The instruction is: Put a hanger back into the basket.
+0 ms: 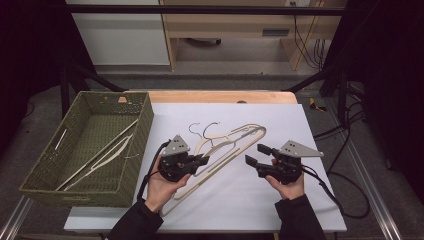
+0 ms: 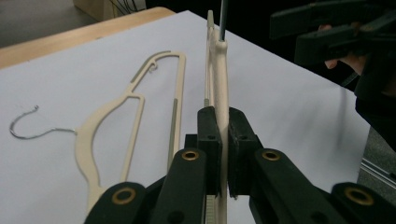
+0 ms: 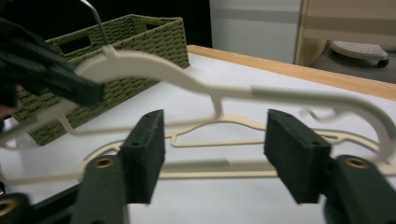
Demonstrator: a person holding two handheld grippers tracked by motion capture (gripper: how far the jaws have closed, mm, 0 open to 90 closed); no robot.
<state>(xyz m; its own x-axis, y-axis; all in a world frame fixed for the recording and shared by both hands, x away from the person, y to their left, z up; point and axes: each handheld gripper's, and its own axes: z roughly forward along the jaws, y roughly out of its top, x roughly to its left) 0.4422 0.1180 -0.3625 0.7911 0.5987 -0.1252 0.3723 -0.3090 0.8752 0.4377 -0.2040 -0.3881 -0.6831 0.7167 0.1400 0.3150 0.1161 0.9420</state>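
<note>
My left gripper point(image 1: 204, 160) is shut on the edge of a cream plastic hanger point(image 2: 218, 88) and holds it raised above the white table top point(image 1: 240, 200). Its two black pads point(image 2: 208, 140) press on the hanger from both sides. A second cream hanger point(image 2: 133, 112) with a wire hook lies flat on the table beside it. My right gripper point(image 1: 254, 154) stands open to the right of the hangers with nothing between its pads point(image 3: 145, 154). In the right gripper view the raised hanger point(image 3: 187, 77) crosses in front of the jaws, apart from them, with the lying hanger point(image 3: 224, 126) below.
A green woven basket point(image 1: 145, 120) stands at the table's left with several cream hangers point(image 1: 107, 155) inside. A wooden strip point(image 1: 220, 96) runs along the far edge. Cables trail off to the right point(image 1: 345, 200). A black frame surrounds the table.
</note>
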